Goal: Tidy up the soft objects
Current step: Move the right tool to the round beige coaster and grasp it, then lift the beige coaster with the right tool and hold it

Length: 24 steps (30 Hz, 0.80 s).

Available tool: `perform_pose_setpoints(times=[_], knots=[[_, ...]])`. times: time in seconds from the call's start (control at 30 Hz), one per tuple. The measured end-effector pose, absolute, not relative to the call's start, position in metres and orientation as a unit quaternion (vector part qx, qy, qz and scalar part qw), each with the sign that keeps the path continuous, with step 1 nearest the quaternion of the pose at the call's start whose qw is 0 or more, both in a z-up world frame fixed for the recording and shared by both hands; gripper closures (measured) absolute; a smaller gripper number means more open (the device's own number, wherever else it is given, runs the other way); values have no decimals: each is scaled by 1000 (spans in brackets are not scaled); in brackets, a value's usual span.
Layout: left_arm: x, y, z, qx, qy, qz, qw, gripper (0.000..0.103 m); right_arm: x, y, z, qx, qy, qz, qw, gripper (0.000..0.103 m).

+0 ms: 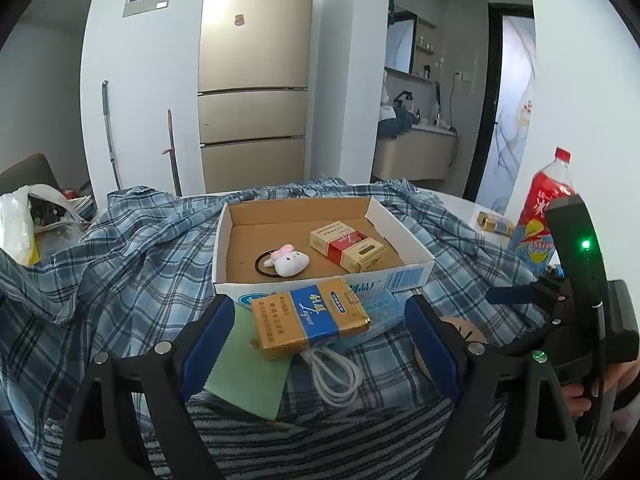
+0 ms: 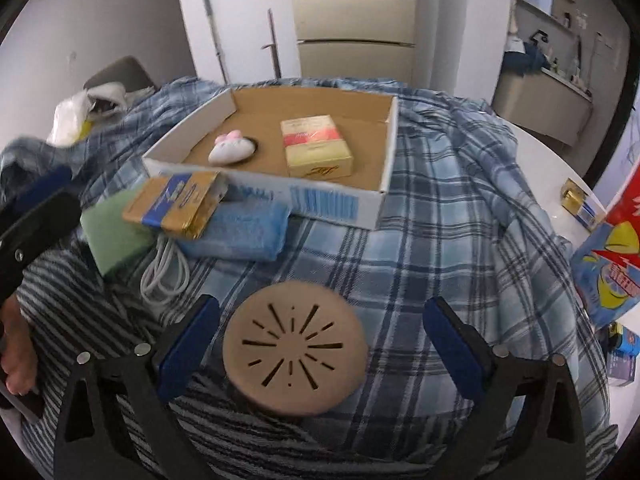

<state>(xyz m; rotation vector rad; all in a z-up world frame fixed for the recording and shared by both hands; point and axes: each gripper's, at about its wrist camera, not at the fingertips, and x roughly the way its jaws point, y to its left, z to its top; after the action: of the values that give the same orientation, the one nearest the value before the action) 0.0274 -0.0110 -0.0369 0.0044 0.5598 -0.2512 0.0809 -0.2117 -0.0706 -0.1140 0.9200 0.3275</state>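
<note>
An open cardboard box (image 1: 408,276) (image 2: 264,196) sits on a plaid cloth. In it lie a plush bunny hair tie (image 1: 289,261) (image 2: 232,148) and a red and gold pack (image 1: 349,245) (image 2: 316,148). In front of the box lie a gold and blue pack (image 1: 309,316) (image 2: 176,202), a blue cloth (image 1: 384,308) (image 2: 240,236), a green sponge (image 1: 248,372) (image 2: 114,232) and a white cable (image 1: 340,376) (image 2: 166,276). A round tan slotted pad (image 2: 295,350) lies nearer. My left gripper (image 1: 320,348) is open around the gold and blue pack. My right gripper (image 2: 320,348) is open around the tan pad.
A red drink bottle (image 1: 546,208) (image 2: 612,256) stands at the right, with a small gold box (image 1: 494,222) (image 2: 580,202) on the white table beside it. A white plastic bag (image 1: 18,228) (image 2: 76,120) lies at the left. A striped cloth (image 1: 320,440) covers the near edge.
</note>
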Motion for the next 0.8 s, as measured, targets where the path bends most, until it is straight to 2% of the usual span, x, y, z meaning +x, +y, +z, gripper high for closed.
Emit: perform_pose_setpoints(times=[0.17, 0.63, 0.8], knots=[[30, -15, -40, 12, 285, -121, 951, 14, 78, -205, -73, -78, 446, 162, 877, 3], [32, -9, -41, 2, 289, -118, 950, 14, 83, -194, -87, -101, 481, 180, 852, 20], [32, -10, -41, 2, 288, -118, 951, 14, 82, -202, -81, -85, 462, 154, 869, 22]])
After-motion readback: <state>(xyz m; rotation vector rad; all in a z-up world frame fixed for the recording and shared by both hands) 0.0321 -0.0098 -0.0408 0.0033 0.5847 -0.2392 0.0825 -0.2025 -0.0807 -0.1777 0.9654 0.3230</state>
